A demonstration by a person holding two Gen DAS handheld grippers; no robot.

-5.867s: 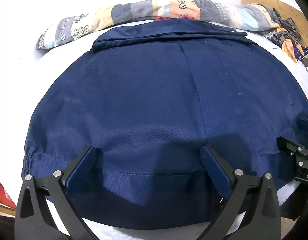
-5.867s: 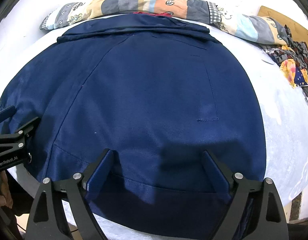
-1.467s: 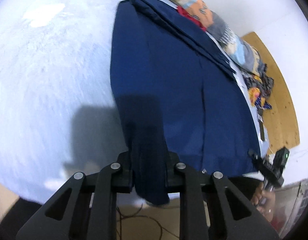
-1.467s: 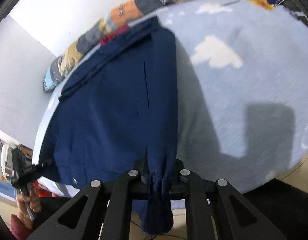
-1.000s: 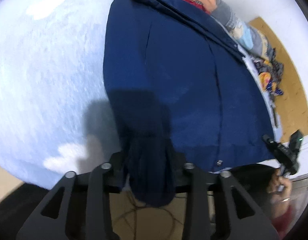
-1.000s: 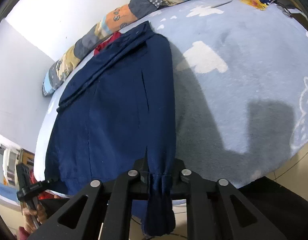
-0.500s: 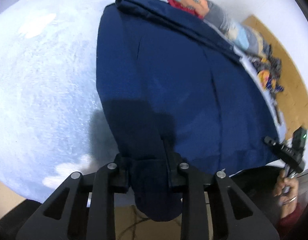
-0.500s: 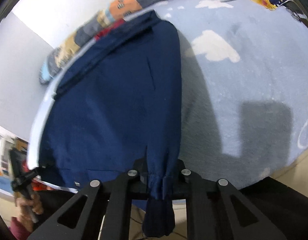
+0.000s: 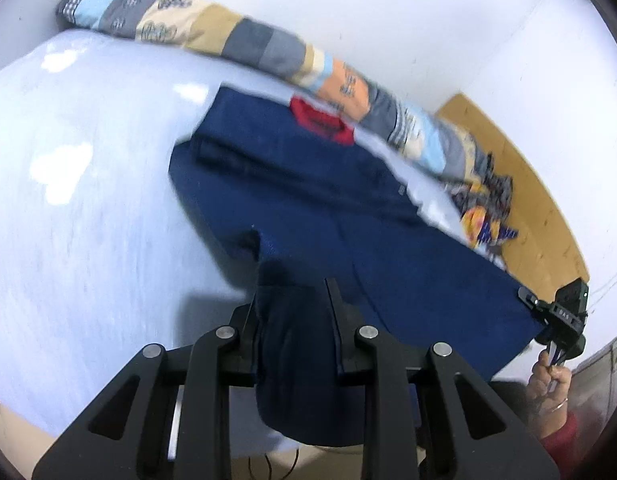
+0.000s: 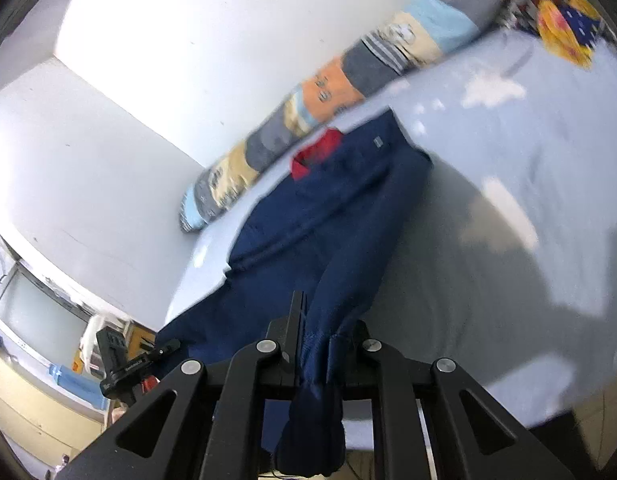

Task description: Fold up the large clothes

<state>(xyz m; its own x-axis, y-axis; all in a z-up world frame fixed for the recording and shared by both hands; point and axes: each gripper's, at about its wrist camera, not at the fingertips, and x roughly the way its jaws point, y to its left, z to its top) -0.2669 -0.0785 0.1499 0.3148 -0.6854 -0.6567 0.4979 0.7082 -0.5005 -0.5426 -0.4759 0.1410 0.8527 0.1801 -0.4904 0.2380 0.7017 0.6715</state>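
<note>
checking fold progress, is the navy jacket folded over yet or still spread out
Mostly spread, not folded over: the navy blue cloth jacket lies on the pale blue bed cover, only its near corners raised.

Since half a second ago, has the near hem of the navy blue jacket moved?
Yes. The navy blue jacket, clamped by the left gripper and right gripper, has lifted: its hem corners now hang above the pale blue bedsheet.
</note>
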